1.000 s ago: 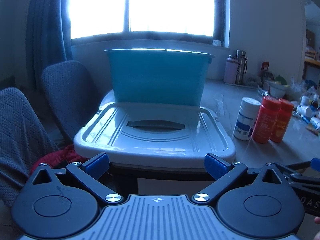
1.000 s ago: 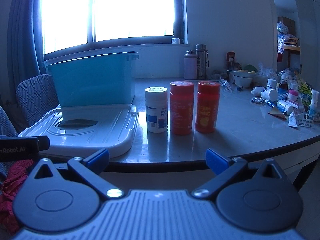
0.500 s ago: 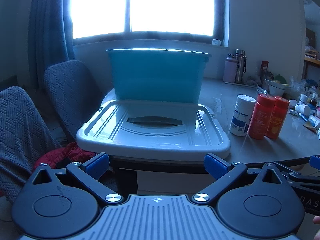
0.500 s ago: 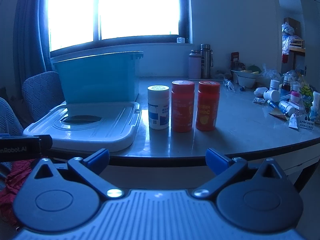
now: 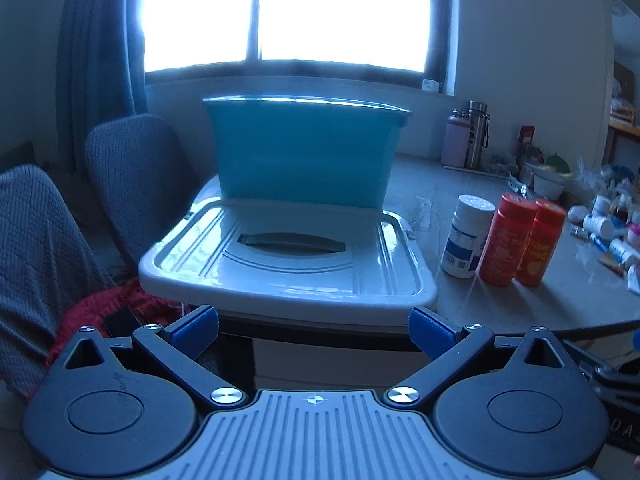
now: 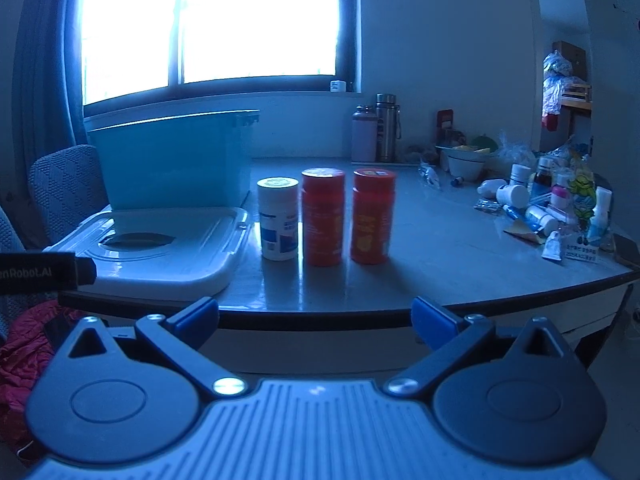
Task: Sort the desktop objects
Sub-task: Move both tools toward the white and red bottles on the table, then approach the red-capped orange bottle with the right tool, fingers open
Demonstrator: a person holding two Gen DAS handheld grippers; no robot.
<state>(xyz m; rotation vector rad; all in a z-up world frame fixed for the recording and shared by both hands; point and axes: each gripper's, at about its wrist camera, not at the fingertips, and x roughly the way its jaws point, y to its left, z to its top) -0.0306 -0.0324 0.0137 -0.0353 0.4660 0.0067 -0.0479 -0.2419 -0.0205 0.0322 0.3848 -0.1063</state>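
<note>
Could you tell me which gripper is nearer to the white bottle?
Right. The right gripper faces the white bottle almost head-on; the left gripper fronts the lid, bottle off to its right.

Teal bin [image 5: 304, 152]; white lid [image 5: 288, 256]; two orange bottles [image 6: 323, 216]; blue-tipped tongs [image 6: 316, 316].

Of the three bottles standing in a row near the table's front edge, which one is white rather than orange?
The white bottle at the end of the row nearest the grey lid. It is shorter than the two orange bottles beside it.
</note>
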